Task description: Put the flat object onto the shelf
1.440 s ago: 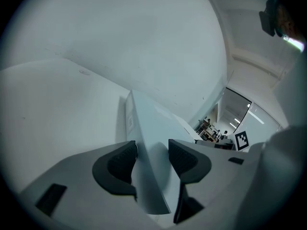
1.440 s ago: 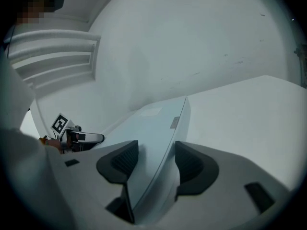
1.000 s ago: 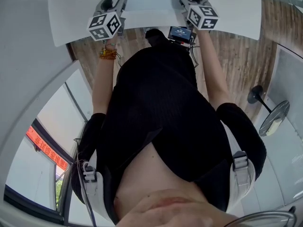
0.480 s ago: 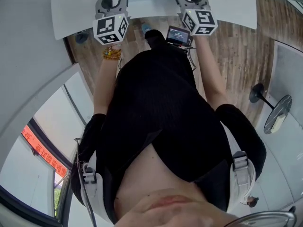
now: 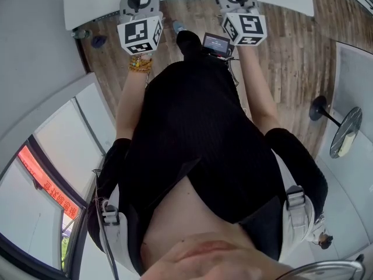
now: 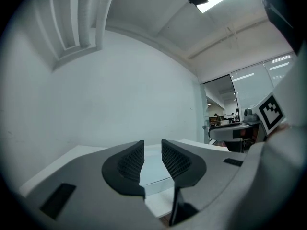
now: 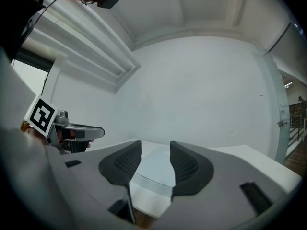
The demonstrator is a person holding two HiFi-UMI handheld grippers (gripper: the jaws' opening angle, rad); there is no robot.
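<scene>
L claw: spread to a narrow gap, pinching nothing. Seen thru gap, just ahead of and below jaw tips: flat object, a pale clear sheet, lying flat on white shelf. Near edge of sheet crossing gap; strip of bare shelf betw. that edge and claw body.

R claw: same state, spread w/ narrow gap, no grip on anything. Flat object again ahead of and below tips, resting on shelf, near edge angled across gap.

Head view: both claws level, side by side, well apart, tips over near edge of shelf. Marker cube at rear of L claw, another at rear of R claw. Wood floor beneath claws.
</scene>
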